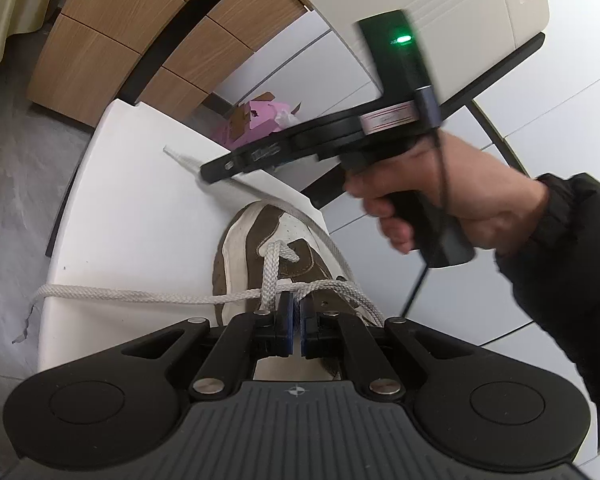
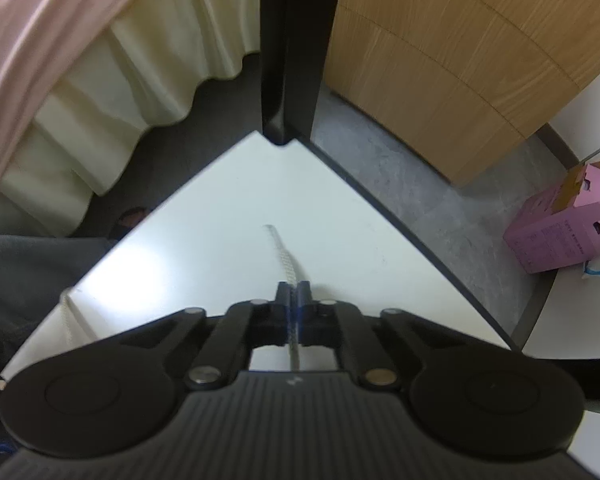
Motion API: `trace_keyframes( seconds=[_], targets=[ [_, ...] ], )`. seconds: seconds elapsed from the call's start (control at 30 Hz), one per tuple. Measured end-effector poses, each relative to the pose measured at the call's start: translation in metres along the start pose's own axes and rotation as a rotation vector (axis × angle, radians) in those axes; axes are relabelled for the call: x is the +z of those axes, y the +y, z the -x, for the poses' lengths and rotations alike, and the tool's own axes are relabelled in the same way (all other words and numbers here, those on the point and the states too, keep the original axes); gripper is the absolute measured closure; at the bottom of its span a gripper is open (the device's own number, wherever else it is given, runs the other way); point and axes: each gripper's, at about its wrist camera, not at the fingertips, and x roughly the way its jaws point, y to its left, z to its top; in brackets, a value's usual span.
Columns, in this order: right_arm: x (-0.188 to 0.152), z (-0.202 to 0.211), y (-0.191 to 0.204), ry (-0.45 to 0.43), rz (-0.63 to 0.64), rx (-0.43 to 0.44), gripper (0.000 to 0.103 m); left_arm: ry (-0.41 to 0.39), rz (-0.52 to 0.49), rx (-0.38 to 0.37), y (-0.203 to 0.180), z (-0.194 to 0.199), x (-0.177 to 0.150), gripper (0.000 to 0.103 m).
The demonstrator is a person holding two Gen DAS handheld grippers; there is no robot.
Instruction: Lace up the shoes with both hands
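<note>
A brown and white shoe (image 1: 260, 248) stands on the white table (image 1: 140, 220), toe pointing away from me. My left gripper (image 1: 296, 300) sits over its tongue, jaws together where the white shoelace (image 1: 140, 296) strands cross. One strand runs left and hangs over the table edge, frayed. In a person's hand (image 1: 460, 200), my right gripper (image 1: 216, 168) hovers beyond the shoe's toe. It is shut on the other shoelace end (image 2: 282, 252), which passes between the fingers of the right gripper (image 2: 294, 292) and sticks out forward above the table (image 2: 180, 240).
A pink cardboard box (image 1: 256, 124) (image 2: 556, 232) lies on the grey floor past the table. A wooden cabinet (image 1: 112, 40) (image 2: 460, 60) stands behind it. A white chair (image 1: 440, 0) is at the far right. Cream and pink cloth (image 2: 100, 80) hangs to the left.
</note>
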Motion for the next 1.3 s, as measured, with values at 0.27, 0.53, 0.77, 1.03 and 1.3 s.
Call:
trace_keyframes(
  seconds=[0.27,0.53,0.77,1.03,1.3],
  targets=[
    [-0.029,0.065,-0.003,-0.191,-0.168,0.073,0.100,-0.097,0.069,0.061,0.015,0.020,0.008,0.100],
    [-0.083,0.170,-0.010,-0.511,-0.443,0.216,0.100,-0.193,0.049,0.147,0.012,0.036,0.013,0.098],
    [-0.147,0.183,0.012,-0.743,-0.605,0.278,0.100,-0.215,0.005,0.230,0.010,0.043,0.012,0.050],
    [-0.179,0.143,0.003,-0.775,-0.733,0.278,0.100,-0.242,-0.019,0.289,0.009,0.058,0.016,0.039],
    [-0.201,0.122,-0.016,-0.830,-0.833,0.293,0.099,-0.295,-0.110,0.295,-0.005,0.068,0.019,0.029]
  ],
)
